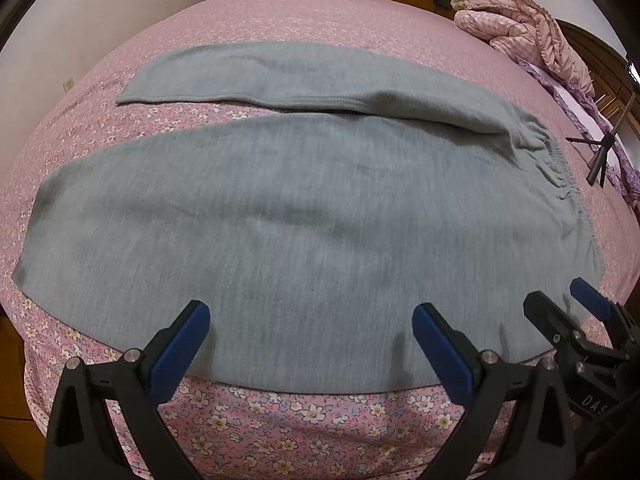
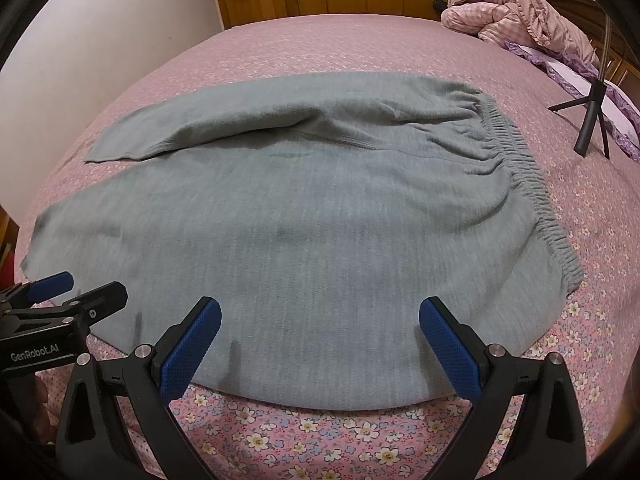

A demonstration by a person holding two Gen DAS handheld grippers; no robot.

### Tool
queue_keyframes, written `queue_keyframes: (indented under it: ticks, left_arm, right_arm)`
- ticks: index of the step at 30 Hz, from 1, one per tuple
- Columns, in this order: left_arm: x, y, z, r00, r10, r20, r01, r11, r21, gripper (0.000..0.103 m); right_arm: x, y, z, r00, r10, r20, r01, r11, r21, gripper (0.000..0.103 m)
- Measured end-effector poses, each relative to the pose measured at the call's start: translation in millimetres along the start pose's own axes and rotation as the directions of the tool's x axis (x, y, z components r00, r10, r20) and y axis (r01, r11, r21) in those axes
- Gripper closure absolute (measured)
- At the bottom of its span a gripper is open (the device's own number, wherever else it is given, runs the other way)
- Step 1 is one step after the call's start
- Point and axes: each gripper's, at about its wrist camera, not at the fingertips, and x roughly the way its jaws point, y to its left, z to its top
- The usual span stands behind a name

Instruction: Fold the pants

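Blue textured fingers (image 2: 192, 350) spread, grey knit pants (image 2: 300, 220), ruched elastic waistband (image 2: 520, 168)

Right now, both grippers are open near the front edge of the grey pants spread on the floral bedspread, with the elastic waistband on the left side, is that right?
Not quite: the elastic waistband is on the right side of the grey pants, as the right wrist view shows. The rest holds: the left gripper and right gripper are open near the front edge, on the floral bedspread.
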Motion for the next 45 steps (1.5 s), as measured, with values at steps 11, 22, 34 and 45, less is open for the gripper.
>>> queue_keyframes:
  ticks: [11,22,34,45]
  left_arm:
    - [1,6,16,1.000,0.004,-0.002,-0.004,1.000,0.030,0.000]
    - [5,6,72,0.999,-0.022,-0.041,0.027,0.993,0.118,0.000]
    - [27,-10,160,0.999,-0.031,-0.008,0.032,0.983,0.182,0.000]
    - [82,-29,233,0.994,-0.074,-0.084,0.090,0.972,0.215,0.000]
  right_arm:
    - [-3,-1,13,1.000,-0.004,0.014,0.005,0.998,-0.062,0.001]
    - [-2,-36,59,1.000,0.015,-0.018,-0.016,0.999,-0.047,0.001]
    - [27,-105,135,0.999,-0.021,-0.032,0.022,0.999,0.033,0.001]
    - [82,-144,201,0.996,-0.062,-0.065,0.063,0.998,0.016,0.001]
